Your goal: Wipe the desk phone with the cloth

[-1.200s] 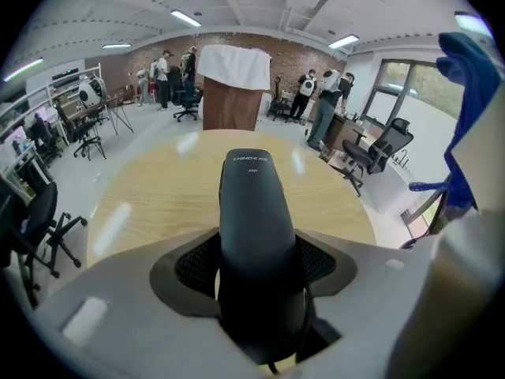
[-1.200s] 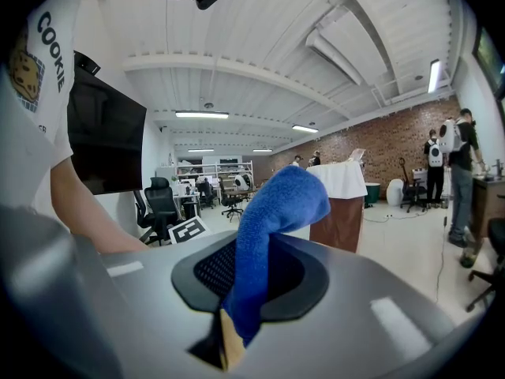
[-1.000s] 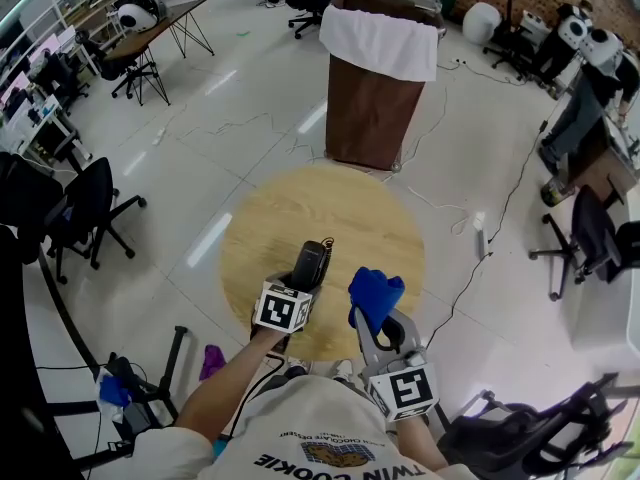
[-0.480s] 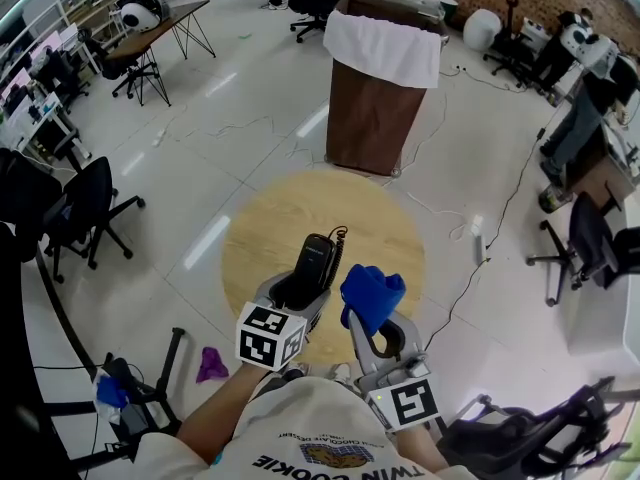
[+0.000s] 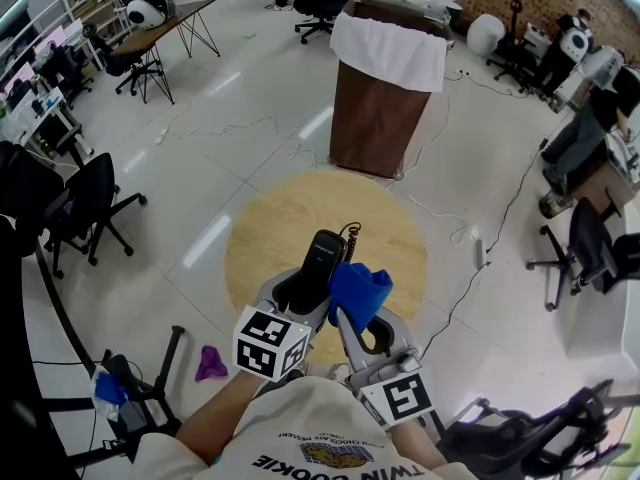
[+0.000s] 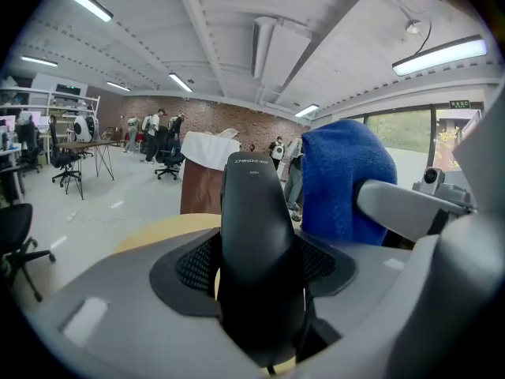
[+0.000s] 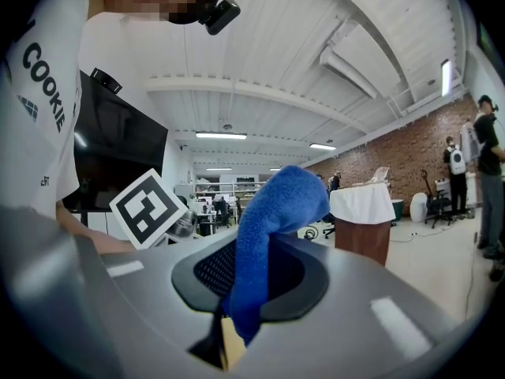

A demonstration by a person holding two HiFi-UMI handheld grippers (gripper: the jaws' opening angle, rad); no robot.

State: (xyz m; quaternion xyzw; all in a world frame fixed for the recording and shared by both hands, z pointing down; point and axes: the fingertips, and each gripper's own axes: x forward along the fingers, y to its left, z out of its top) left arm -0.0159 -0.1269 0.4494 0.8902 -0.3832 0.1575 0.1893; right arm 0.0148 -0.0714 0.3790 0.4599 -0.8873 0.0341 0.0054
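My left gripper [image 5: 300,293] is shut on a black phone handset [image 5: 319,262], lifted above the round wooden table [image 5: 290,218]. Its coiled cord [image 5: 351,233] trails from the far end. In the left gripper view the handset [image 6: 257,243] stands upright, pinched between the two grey pads. My right gripper [image 5: 357,306] is shut on a blue cloth [image 5: 358,288], which bunches against the handset's right side. In the right gripper view the blue cloth [image 7: 264,235] rises from between the jaws, and the left gripper's marker cube [image 7: 152,208] shows at left.
A brown cabinet draped with a white sheet [image 5: 385,93] stands beyond the table. Office chairs [image 5: 75,213] are at left and others [image 5: 590,248] at right. A cable [image 5: 470,268] runs over the floor at right. A purple item [image 5: 210,361] lies on the floor near my left arm.
Both grippers have risen and come together. The handset has been lifted and tilted further forward, and the blue cloth has moved left until it meets the handset.
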